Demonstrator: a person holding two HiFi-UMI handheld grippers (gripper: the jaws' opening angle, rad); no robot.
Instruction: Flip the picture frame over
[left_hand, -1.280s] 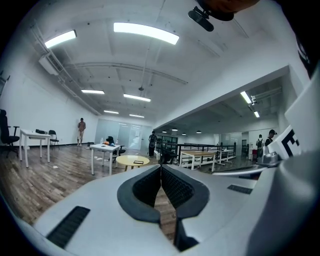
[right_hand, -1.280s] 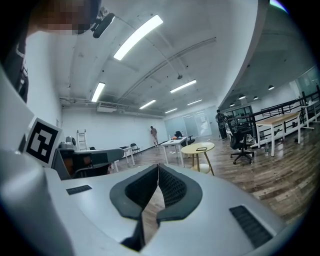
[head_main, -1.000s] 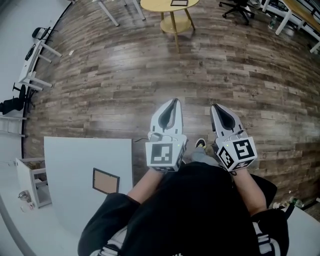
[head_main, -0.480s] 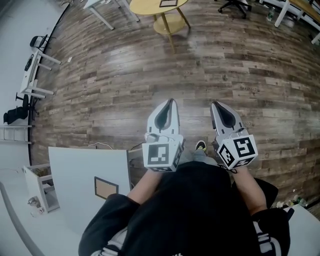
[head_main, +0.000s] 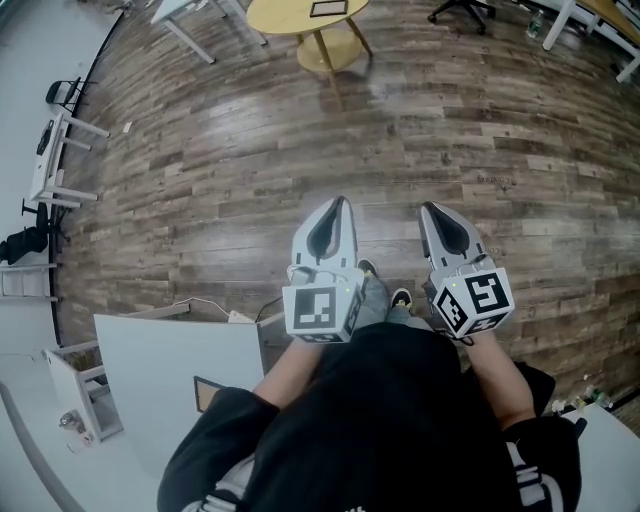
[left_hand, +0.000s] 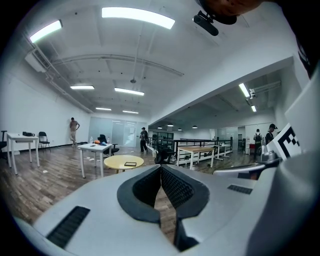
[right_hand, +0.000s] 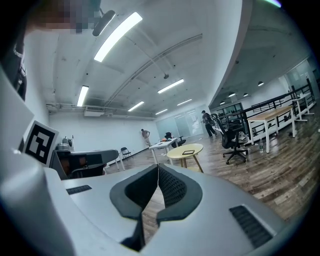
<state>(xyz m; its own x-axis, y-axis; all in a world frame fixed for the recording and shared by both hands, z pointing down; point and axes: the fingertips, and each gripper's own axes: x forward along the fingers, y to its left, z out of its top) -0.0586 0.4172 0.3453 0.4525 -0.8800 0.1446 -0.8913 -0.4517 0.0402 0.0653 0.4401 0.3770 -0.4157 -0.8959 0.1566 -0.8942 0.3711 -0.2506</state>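
The picture frame (head_main: 207, 394) lies brown side up on the white table (head_main: 160, 370) at the lower left of the head view, partly hidden behind the person's sleeve. My left gripper (head_main: 343, 201) is held out over the wooden floor, well to the right of the table, jaws shut and empty. My right gripper (head_main: 429, 210) points the same way beside it, also shut with nothing in it. In the left gripper view (left_hand: 161, 167) and the right gripper view (right_hand: 158, 166) the pads meet at the tips. Neither gripper is near the frame.
A round yellow table (head_main: 305, 14) with a dark tablet stands far ahead, also seen as the yellow table (left_hand: 123, 161) in the left gripper view. White desks, office chairs (right_hand: 234, 141) and several people stand in the open hall. A white shelf unit (head_main: 75, 402) sits left of the table.
The view has shifted: the white table and frame slid down and further under the sleeve, and the round yellow table drifted left. Both grippers stay shut, side by side.
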